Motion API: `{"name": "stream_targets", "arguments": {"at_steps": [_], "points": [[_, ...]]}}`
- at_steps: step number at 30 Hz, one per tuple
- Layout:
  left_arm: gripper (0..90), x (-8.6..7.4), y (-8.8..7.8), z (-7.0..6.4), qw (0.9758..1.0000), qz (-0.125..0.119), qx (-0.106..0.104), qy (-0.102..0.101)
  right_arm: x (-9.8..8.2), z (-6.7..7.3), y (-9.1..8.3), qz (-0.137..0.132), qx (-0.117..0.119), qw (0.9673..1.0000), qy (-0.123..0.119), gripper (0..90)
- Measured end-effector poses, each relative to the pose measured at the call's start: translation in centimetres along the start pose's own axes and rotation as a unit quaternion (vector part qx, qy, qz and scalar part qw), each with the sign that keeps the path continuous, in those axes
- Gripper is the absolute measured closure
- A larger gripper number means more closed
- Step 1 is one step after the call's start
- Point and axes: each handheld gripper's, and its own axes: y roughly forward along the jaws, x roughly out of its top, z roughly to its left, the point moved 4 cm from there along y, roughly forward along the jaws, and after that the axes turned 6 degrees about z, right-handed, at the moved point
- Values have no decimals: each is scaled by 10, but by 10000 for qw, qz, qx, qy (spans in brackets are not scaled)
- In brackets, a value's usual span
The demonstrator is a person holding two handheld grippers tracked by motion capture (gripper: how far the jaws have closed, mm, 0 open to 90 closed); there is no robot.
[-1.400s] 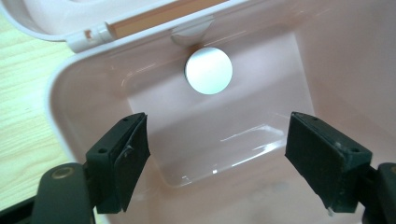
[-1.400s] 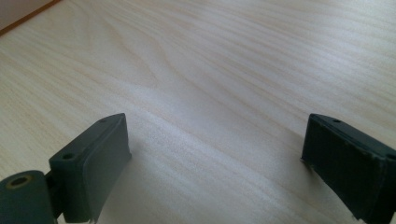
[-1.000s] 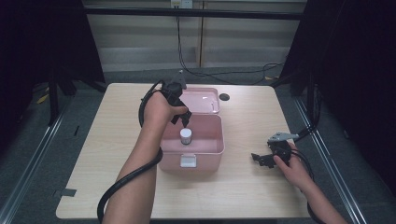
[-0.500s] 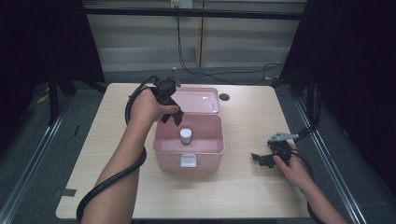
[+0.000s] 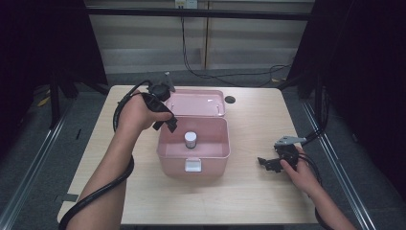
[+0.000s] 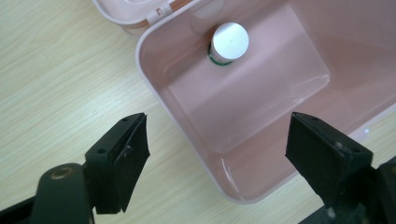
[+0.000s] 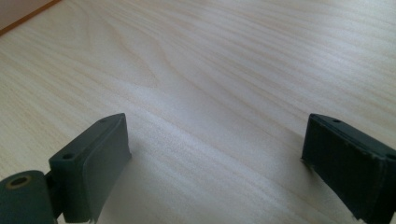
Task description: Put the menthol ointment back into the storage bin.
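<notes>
Pink plastic storage box [image 5: 194, 143] at the centre of a pale wood-grain table [image 5: 249, 191], with its hinged lid [image 5: 198, 102] thrown back flat on the far side. A small bottle [image 5: 190, 139] with a white cap stands upright on the box floor, toward the far wall and apart from the side walls; the left gripper view shows the same bottle [image 6: 229, 43] from above, with a green band just under the cap. The left gripper [image 5: 165, 122] hangs over the left far corner of the box, above the rim, its jaws spread wide and holding nothing. The right gripper [image 5: 268, 163] rests low on the table well to the right of the box, jaws likewise spread wide with bare tabletop between them.

Progress, judged from this layout: the bottle is already placed inside and released, so the loading step looks complete. What appears left is to swing the lid forward over the box and fasten the white latch [image 5: 193, 165] on the near wall; the lid is not yet touched by either gripper.

Writing: none can be read. The bottle cap is plain, any label on the bottle's side is hidden from above, and the box and latch carry no legible mark.
</notes>
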Motion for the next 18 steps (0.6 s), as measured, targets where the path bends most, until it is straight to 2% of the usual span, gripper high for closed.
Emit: {"name": "stream_targets", "arguments": {"at_steps": [3,7,14,18], "points": [[209,-6,0,2,9999,-109,-102,-18,0,0,0,-1,2,10000,-3,70],[209,-13,1,6,9999,-129,-111,-21,0,0,0,-10,1,10000,0,70],[201,-27,6,15,9994,-302,-150,-58,0,0,0,-10,0,10000,-3,69],[196,-37,10,22,9991,-348,-183,-128,0,0,0,-9,-2,10000,0,69]]}}
